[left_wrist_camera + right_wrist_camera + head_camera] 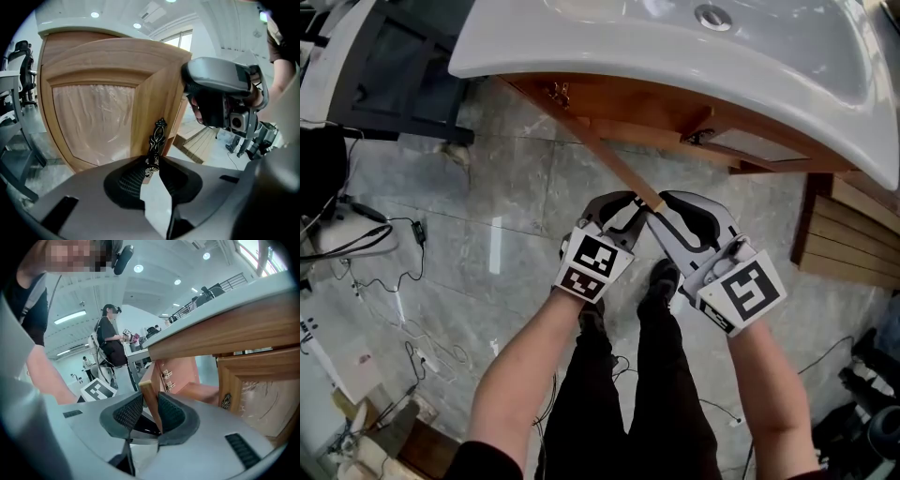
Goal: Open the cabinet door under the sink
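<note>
Right gripper [151,406] pinching the free edge of the cabinet door [614,164]; left gripper [152,169] spread, the ornate handle [157,138] standing loose between its jaws. The door hangs from hinges at the left front corner of the cabinet [628,103], beneath the front rim of the sink [581,52], swung well out over the floor. A stiff, framed wooden panel, probably light on its hinges; the handle or the bare free edge offers the surest hold, not the film-covered inset.

Grey marbled floor tiles [506,178], black cables [358,242] trailing across them; recessed ceiling lights [138,268]; a bright window [182,40].
</note>
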Tool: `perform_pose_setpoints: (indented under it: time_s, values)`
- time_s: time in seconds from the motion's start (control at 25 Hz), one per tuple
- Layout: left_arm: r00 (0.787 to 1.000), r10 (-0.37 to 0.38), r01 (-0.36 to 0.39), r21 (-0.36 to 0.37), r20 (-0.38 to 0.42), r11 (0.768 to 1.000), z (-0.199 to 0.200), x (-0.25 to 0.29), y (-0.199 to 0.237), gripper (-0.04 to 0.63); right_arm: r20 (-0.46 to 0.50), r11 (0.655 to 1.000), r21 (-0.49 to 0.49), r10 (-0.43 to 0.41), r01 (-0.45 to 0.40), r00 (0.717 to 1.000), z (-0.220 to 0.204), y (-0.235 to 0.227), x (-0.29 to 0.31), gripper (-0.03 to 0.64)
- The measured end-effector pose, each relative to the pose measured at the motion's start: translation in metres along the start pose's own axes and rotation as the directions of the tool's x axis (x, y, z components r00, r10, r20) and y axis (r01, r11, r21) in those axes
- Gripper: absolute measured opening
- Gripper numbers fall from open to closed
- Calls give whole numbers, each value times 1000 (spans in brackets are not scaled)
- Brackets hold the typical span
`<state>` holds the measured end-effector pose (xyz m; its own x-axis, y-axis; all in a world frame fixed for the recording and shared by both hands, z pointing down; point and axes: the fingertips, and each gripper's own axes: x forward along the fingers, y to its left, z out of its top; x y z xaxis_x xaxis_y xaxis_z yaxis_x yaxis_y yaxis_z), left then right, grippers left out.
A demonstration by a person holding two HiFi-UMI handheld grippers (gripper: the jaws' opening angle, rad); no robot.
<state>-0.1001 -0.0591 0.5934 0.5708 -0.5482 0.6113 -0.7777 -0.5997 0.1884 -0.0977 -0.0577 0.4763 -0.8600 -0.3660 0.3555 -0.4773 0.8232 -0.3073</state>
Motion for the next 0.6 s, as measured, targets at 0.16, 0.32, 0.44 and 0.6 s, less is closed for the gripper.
perform_pose_setpoints:
  time_s: [0.16, 0.32, 0.44, 0.6]
  values:
    - [1000, 10, -11, 12, 17, 1000, -13, -12, 1, 101, -26, 1000, -25, -6, 5, 1000, -9, 18, 4, 110]
    - [1000, 10, -10, 11, 14, 1000, -31, -26, 2, 106, -47, 1000, -17, -25, 24, 999, -18, 37, 9, 109]
    - [1000, -7, 7, 36, 0, 999, -41, -39, 4, 107, -47, 999, -3, -45, 44, 998, -22, 53, 14, 109]
    - [1000, -25, 26, 66, -12, 997, -58, -63, 12, 109, -38, 999, 13, -47, 48, 998, -25, 81, 27, 109]
